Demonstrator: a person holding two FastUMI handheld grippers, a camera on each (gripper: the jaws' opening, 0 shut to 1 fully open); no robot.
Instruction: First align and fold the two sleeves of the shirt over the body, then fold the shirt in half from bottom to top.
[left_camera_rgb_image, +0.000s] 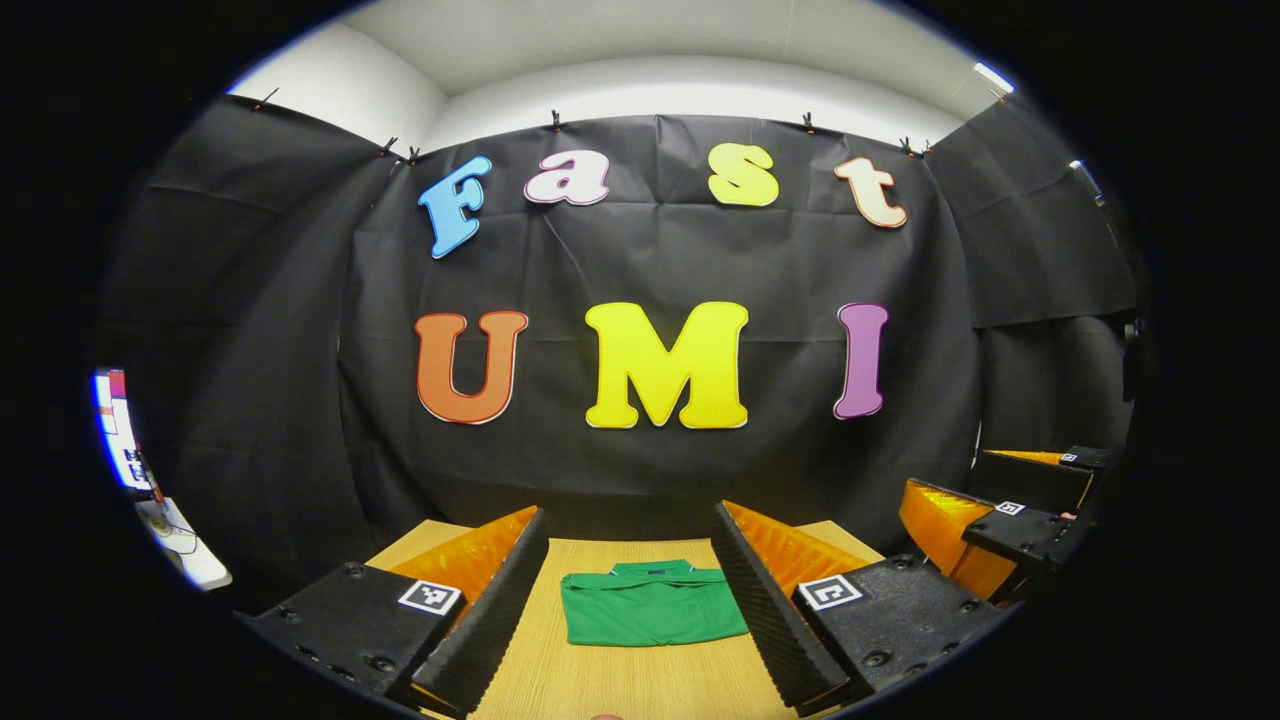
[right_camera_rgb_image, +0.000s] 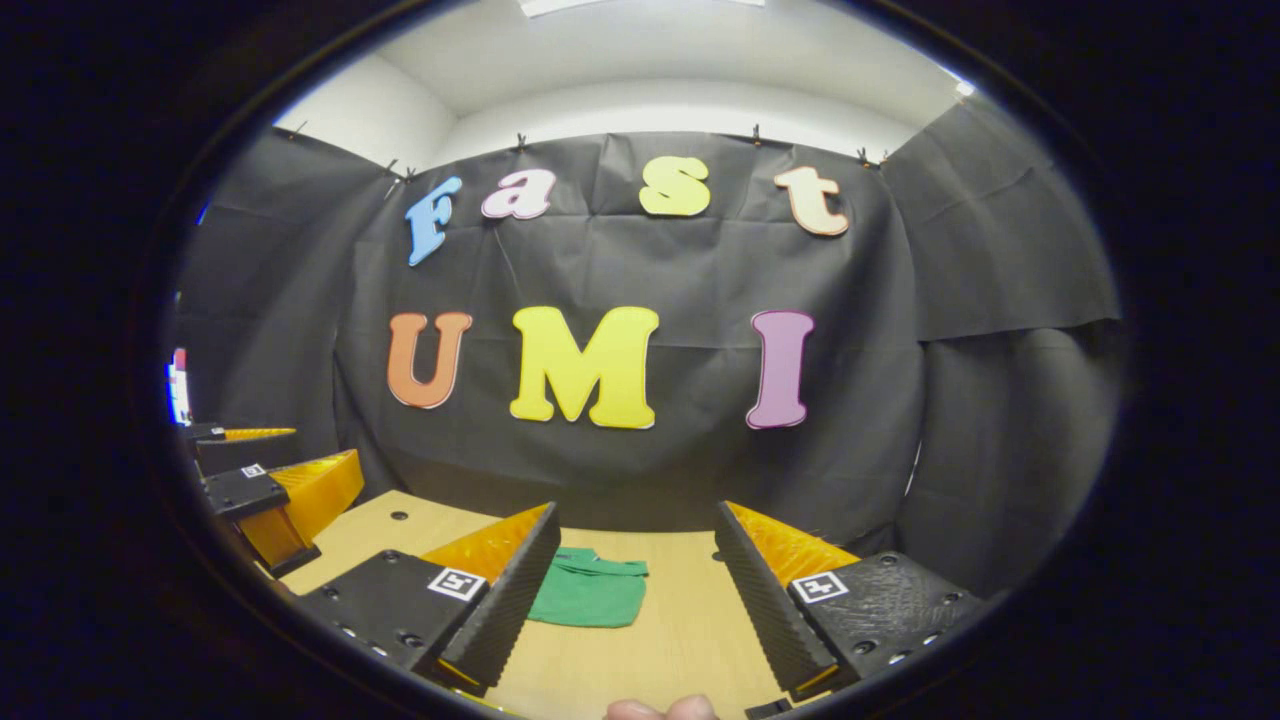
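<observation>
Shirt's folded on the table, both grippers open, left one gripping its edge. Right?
Not quite. The left gripper grips nothing: in the left gripper view its fingers are spread above the table, apart from the folded shirt. The right gripper is open too.

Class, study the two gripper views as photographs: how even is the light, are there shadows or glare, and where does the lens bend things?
Left gripper view: even overhead light, the green shirt sharp on the wooden table, no glare, little shadow; the wall cloth bows outward toward the edges. Right gripper view: similar soft light, the shirt crisp, a ceiling lamp bright at the top, the same fisheye curving.
</observation>
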